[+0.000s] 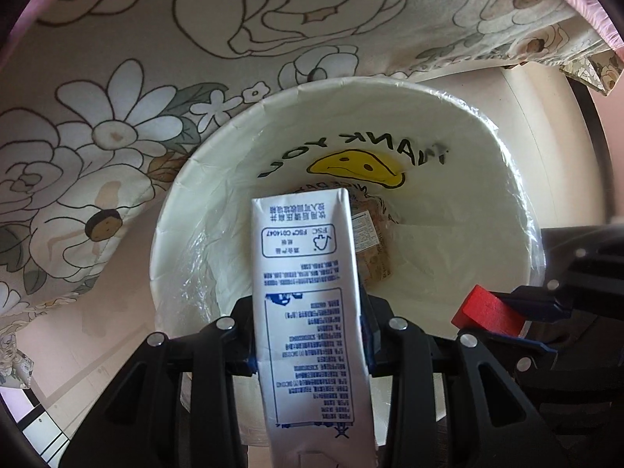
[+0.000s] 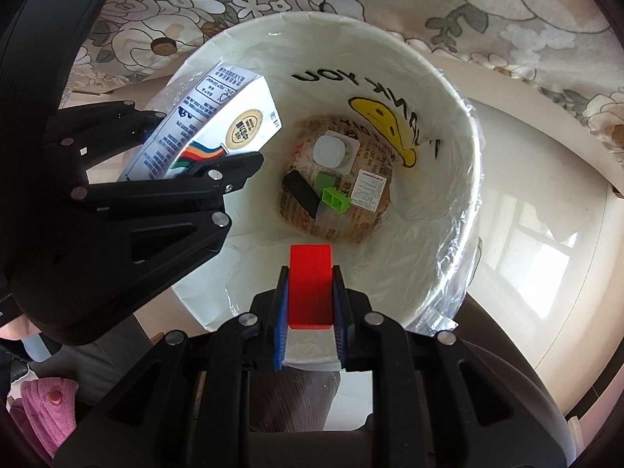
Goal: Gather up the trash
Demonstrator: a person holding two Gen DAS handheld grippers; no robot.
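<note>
A white bin (image 1: 187,210) lined with a smiley "thank you" plastic bag stands below both grippers; it also shows in the right wrist view (image 2: 448,89). My left gripper (image 1: 308,327) is shut on a white milk carton (image 1: 308,273) and holds it over the bin's opening; the carton also shows in the right wrist view (image 2: 202,124). My right gripper (image 2: 310,304) is shut on a red block (image 2: 310,284), held over the bin's near rim; the block shows in the left wrist view (image 1: 487,314). At the bin's bottom lie a brown printed wrapper (image 2: 366,210), a green brick (image 2: 335,199), a white cup (image 2: 331,150) and a black piece (image 2: 300,191).
A flower-print bedspread (image 1: 117,97) hangs behind and to the left of the bin. A pale glossy floor (image 2: 526,234) lies to the right. A pink slipper (image 2: 46,409) sits at the lower left of the right wrist view.
</note>
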